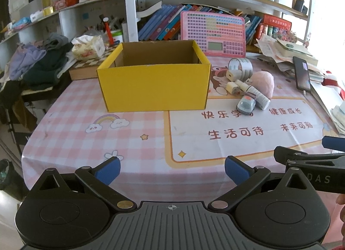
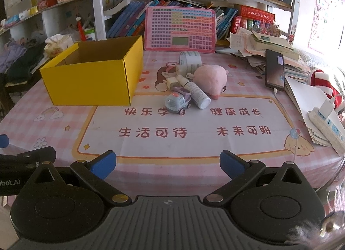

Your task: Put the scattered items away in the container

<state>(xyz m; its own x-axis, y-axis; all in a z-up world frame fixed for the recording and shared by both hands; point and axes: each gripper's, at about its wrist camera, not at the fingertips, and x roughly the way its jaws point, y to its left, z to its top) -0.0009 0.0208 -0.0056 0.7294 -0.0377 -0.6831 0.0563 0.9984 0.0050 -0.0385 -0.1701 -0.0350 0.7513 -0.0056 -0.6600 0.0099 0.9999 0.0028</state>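
Left gripper [image 1: 171, 171]: jaws spread wide, nothing between the blue pads; hovers over the near edge of the table, well apart from every item.
Right gripper [image 2: 168, 163]: jaws also wide apart and empty; over the near edge, just beside the left one. Its black finger shows at the right edge of the left wrist view.
Yellow box [image 1: 154, 77]: open-topped cardboard, upright on the left-centre of the table; the part of the brown inside that shows holds nothing, the floor is hidden.
Scattered items: one tight cluster just right of the box, all on the table, none in the box.
Toy car [image 2: 178, 103]: grey-blue with purple top, nearest piece of the cluster, touching the spray bottle.
Spray bottle [image 2: 196, 91]: white, lying on its side, base toward the near edge, between the car and the plush.
Pink plush [image 2: 210, 78]: right side of the cluster, against the bottle.
Charger plugs [image 1: 231, 82]: two small white blocks on the left of the cluster, behind the car.
Tape roll [image 2: 190, 60]: wide, pale, standing on edge at the far end of the cluster.
Table mat [image 2: 194, 138]: pink check with cartoon prints and red characters.
Phone [image 2: 275, 70]: dark, propped on paper stacks at the far right, cable attached.
Pink keyboard board [image 2: 180, 29]: leaning upright against books behind the cluster.
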